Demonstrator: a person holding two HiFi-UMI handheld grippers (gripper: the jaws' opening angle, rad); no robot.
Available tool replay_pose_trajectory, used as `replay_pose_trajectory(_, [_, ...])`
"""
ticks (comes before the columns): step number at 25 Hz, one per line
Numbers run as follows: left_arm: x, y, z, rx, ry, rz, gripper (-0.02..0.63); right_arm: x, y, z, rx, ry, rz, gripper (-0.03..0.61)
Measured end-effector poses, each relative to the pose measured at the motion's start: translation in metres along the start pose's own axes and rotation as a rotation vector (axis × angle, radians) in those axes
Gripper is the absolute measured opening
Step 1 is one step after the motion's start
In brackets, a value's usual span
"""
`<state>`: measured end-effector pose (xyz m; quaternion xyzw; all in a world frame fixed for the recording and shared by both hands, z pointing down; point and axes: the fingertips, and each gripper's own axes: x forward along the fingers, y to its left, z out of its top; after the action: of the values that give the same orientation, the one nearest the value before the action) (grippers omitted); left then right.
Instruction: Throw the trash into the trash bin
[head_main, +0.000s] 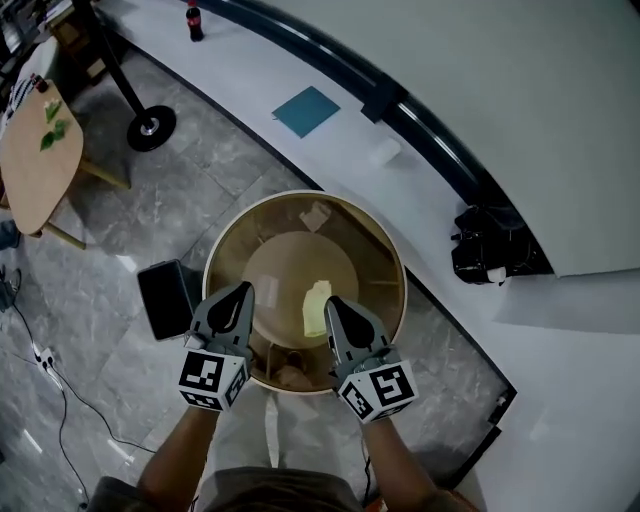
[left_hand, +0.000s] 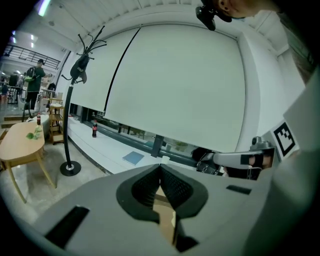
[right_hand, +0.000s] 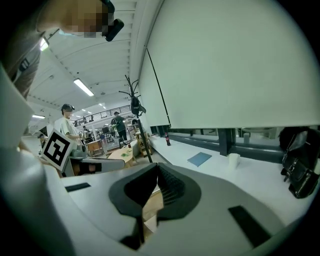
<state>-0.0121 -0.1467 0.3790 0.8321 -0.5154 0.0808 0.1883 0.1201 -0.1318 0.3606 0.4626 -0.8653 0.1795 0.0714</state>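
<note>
Fingers (left_hand: 145, 187) together: left gripper (head_main: 244, 290), right gripper (head_main: 331, 302) over bin (head_main: 228, 243).

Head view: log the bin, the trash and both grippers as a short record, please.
bin: round, open-topped, on the grey floor
trash: pale yellow piece lying inside the bin
left gripper: jaws together, empty, over the bin's near rim
right gripper: jaws together, empty, over the bin's opening
left of bin: flat black thing
ledge: black bag, blue sheet, white cup

Pale trash (head_main: 317, 308) inside round bin (head_main: 381, 262)
</note>
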Motion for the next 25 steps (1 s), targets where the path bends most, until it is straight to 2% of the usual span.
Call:
replay_pose_trajectory(8, [0.030, 0.008, -0.074, -0.024, 0.028, 0.023, 0.018, 0.009, -0.015, -0.058, 0.036, 0.015, -0.012, 0.020])
replay_pose_trajectory(16, [0.043, -0.002, -0.103, -0.008, 0.076, 0.021, 0.031, -0.010, -0.024, -0.086, 0.047, 0.068, -0.019, 0.018])
replay_pose_trajectory(20, [0.045, -0.001, -0.107, -0.017, 0.100, 0.029, 0.166, -0.010, -0.024, -0.088, 0.048, 0.071, -0.018, 0.018])
replay_pose_trajectory(22, [0.044, 0.003, -0.108, -0.014, 0.101, 0.050, 0.279, -0.008, -0.023, -0.087, 0.051, 0.066, -0.016, 0.020])
replay_pose_trajectory(23, [0.044, 0.005, -0.109, -0.014, 0.103, 0.060, 0.315, -0.007, -0.022, -0.086, 0.052, 0.063, -0.015, 0.020])
replay_pose_trajectory(25, [0.043, 0.007, -0.111, -0.017, 0.111, 0.068, 0.345, -0.005, -0.020, -0.086, 0.055, 0.057, -0.015, 0.019])
